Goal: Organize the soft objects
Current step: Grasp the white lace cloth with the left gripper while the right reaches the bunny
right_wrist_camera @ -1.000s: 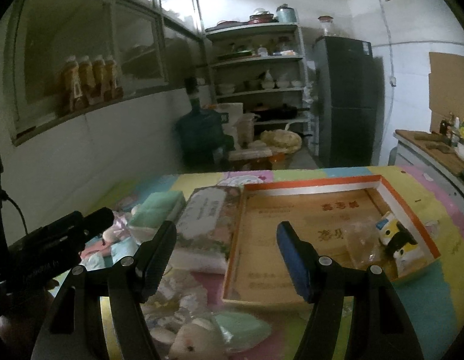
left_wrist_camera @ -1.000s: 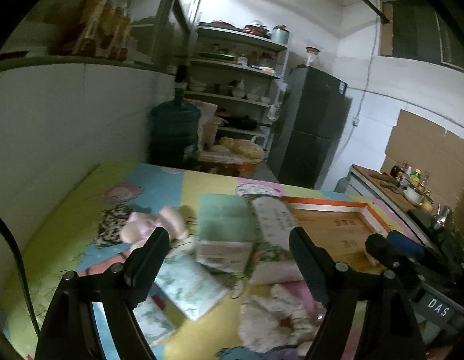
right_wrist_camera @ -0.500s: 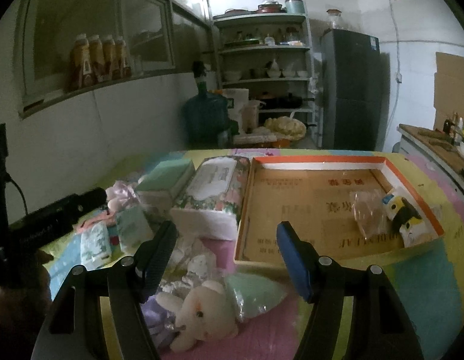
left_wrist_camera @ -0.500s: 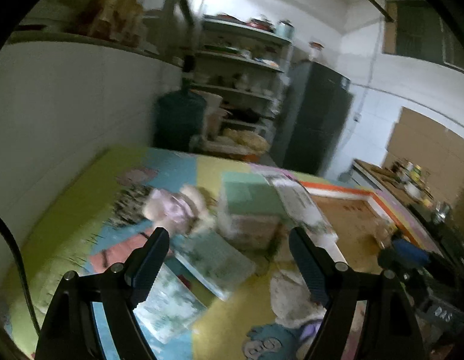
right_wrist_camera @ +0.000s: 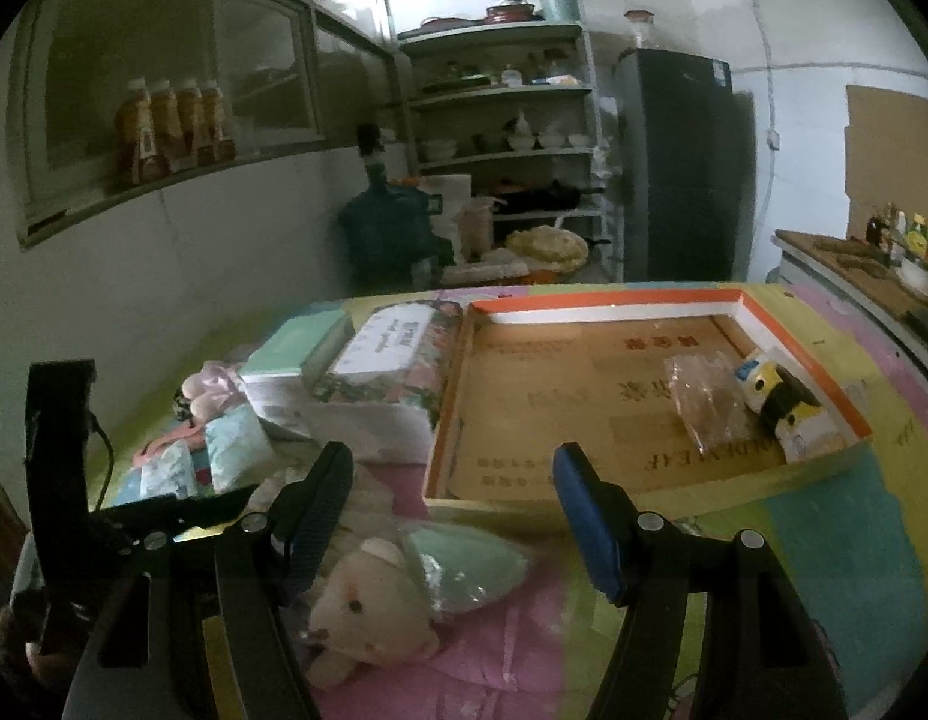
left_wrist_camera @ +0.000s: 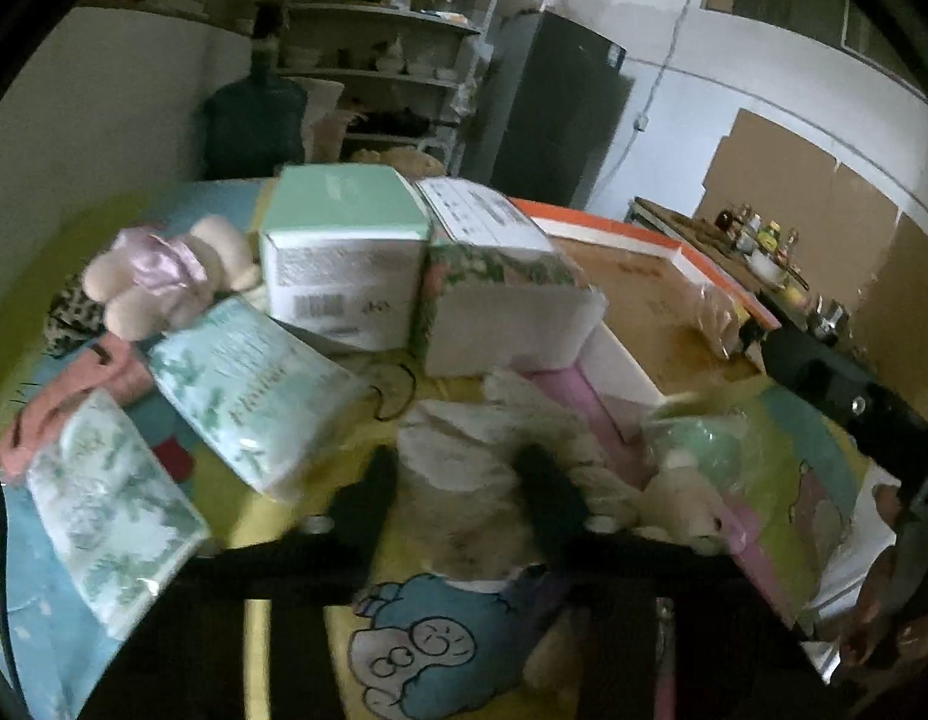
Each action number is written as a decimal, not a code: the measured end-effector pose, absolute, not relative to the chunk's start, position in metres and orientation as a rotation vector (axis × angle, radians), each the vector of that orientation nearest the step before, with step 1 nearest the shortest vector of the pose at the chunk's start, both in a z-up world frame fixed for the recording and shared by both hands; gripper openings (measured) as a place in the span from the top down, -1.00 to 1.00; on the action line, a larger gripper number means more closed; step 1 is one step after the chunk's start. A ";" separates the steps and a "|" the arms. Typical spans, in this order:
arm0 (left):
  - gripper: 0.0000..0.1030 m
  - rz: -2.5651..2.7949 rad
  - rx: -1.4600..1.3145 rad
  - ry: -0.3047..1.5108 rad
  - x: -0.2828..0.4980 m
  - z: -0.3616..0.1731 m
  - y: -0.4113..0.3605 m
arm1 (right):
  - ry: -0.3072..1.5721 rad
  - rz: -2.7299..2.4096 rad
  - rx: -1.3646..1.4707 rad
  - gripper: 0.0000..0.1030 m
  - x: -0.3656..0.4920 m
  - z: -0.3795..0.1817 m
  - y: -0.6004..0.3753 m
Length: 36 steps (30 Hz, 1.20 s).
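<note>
My left gripper (left_wrist_camera: 461,483) is down on a cream fluffy soft toy (left_wrist_camera: 464,498); its fingers stand on either side of the toy, narrower than before, and contact is unclear. A white teddy with a mint wrap (right_wrist_camera: 374,600) lies beside it, below and between the fingers of my right gripper (right_wrist_camera: 452,516), which is open and empty. A pink-clad plush (left_wrist_camera: 158,276) lies at far left. The orange-rimmed cardboard tray (right_wrist_camera: 613,306) holds a clear bag (right_wrist_camera: 697,396) and a penguin-like toy (right_wrist_camera: 781,402).
Two tissue boxes, a mint one (left_wrist_camera: 344,252) and a floral one (left_wrist_camera: 499,294), stand left of the tray. Two soft tissue packs (left_wrist_camera: 248,384) and a pink cloth (left_wrist_camera: 74,390) lie at left. Behind the table are a water jug (right_wrist_camera: 392,228), shelves and a dark fridge (right_wrist_camera: 679,168).
My left gripper has dropped forward onto the cream toy and its fingers have narrowed around it. My right gripper has drawn back a little, so the white teddy shows below it.
</note>
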State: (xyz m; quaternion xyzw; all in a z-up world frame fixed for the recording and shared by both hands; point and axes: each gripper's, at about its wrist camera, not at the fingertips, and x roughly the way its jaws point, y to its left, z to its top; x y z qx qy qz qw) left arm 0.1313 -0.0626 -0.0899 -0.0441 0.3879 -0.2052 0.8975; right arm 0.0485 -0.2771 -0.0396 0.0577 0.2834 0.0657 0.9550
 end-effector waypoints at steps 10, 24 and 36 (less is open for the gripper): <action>0.77 -0.458 -0.133 0.736 0.126 -0.078 -0.054 | 0.589 0.153 0.145 -0.38 0.050 -0.046 -0.281; 0.77 -0.386 -0.134 0.574 0.116 -0.030 -0.027 | 0.688 0.254 0.186 -0.38 0.019 -0.072 -0.279; 0.77 -0.360 -0.152 0.565 0.114 -0.031 -0.014 | 0.794 0.422 0.241 -0.39 0.029 -0.099 -0.252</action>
